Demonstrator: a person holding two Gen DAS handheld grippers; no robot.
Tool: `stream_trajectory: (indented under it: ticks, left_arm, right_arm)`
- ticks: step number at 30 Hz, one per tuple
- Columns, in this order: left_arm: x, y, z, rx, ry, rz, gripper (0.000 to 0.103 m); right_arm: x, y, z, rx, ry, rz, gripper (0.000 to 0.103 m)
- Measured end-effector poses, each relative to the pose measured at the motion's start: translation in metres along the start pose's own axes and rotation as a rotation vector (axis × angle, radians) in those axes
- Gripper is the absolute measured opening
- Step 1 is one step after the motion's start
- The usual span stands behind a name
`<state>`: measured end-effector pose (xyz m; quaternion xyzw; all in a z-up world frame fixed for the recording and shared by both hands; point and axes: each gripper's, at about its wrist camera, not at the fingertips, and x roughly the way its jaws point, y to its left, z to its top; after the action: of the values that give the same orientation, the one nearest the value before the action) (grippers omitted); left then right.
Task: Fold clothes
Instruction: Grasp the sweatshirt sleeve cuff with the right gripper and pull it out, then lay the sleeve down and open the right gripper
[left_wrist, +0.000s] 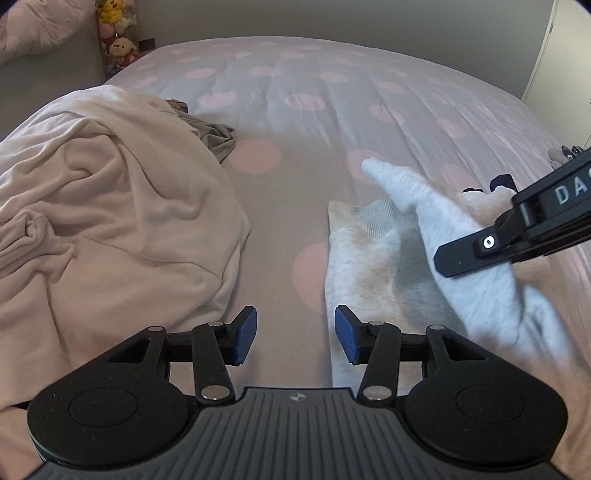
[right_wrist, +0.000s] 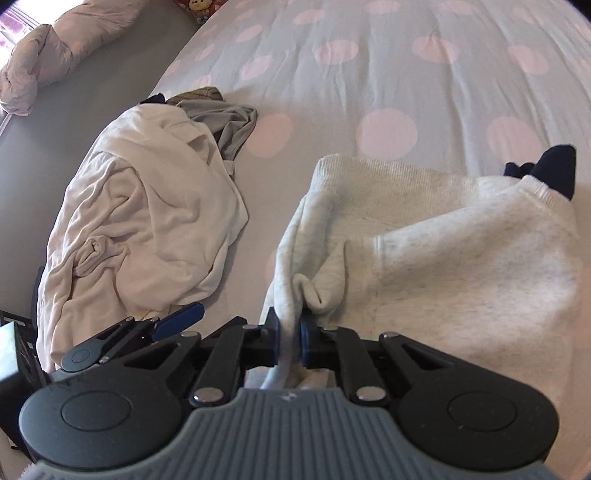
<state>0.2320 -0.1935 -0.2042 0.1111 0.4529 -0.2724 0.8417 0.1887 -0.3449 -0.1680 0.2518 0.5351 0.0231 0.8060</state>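
A light grey sweatshirt (right_wrist: 461, 266) lies on the polka-dot bed. My right gripper (right_wrist: 290, 339) is shut on a bunched fold of it, with fabric passing between the blue pads. In the left wrist view the sweatshirt (left_wrist: 369, 251) lies right of centre, and the right gripper (left_wrist: 454, 254) holds a lifted, blurred part of it. My left gripper (left_wrist: 295, 338) is open and empty, low over the bedcover beside the sweatshirt's left edge. A cream garment pile (left_wrist: 103, 206) lies to the left.
The cream pile (right_wrist: 147, 221) covers a grey garment (right_wrist: 229, 122). A dark navy item (right_wrist: 554, 166) peeks from behind the sweatshirt. Plush toys (left_wrist: 114, 33) stand at the bed's far left corner. A rolled pinkish duvet (right_wrist: 55, 51) lies on the floor to the left.
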Motion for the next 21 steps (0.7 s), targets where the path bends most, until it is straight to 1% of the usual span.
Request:
stream_trajectory:
  ticks: [4,8,10,11,12,14,17,21]
  left_arm:
    - [0.004,0.003,-0.001,-0.010,0.013,0.008,0.045]
    - [0.006,0.005,-0.001,-0.021,0.019,0.007,0.045]
    - [0.006,0.006,-0.001,-0.028,0.017,0.004,0.045]
    - [0.005,0.006,-0.001,-0.032,0.014,0.002,0.045]
    - [0.004,0.006,0.000,-0.035,0.010,0.001,0.045]
    - [0.001,0.007,0.001,-0.044,-0.003,-0.011,0.045]
    - [-0.006,0.007,0.001,-0.063,-0.024,-0.031,0.045]
    - [-0.018,0.006,0.002,-0.106,-0.063,-0.075,0.045]
  right_arm:
    - [0.026,0.004,-0.007,-0.021,0.030,0.004,0.012]
    - [0.038,-0.006,-0.010,-0.008,0.037,0.025,0.013]
    - [0.037,-0.009,-0.011,-0.006,0.032,0.043,0.016]
    - [0.036,-0.010,-0.011,-0.007,0.027,0.055,0.021]
    - [0.032,-0.009,-0.011,-0.013,0.019,0.064,0.026]
    - [0.022,-0.006,-0.011,-0.030,-0.002,0.078,0.031]
    - [-0.002,-0.003,-0.012,-0.064,-0.066,0.083,0.031]
    - [-0.040,-0.015,-0.022,-0.099,-0.154,0.062,0.031]
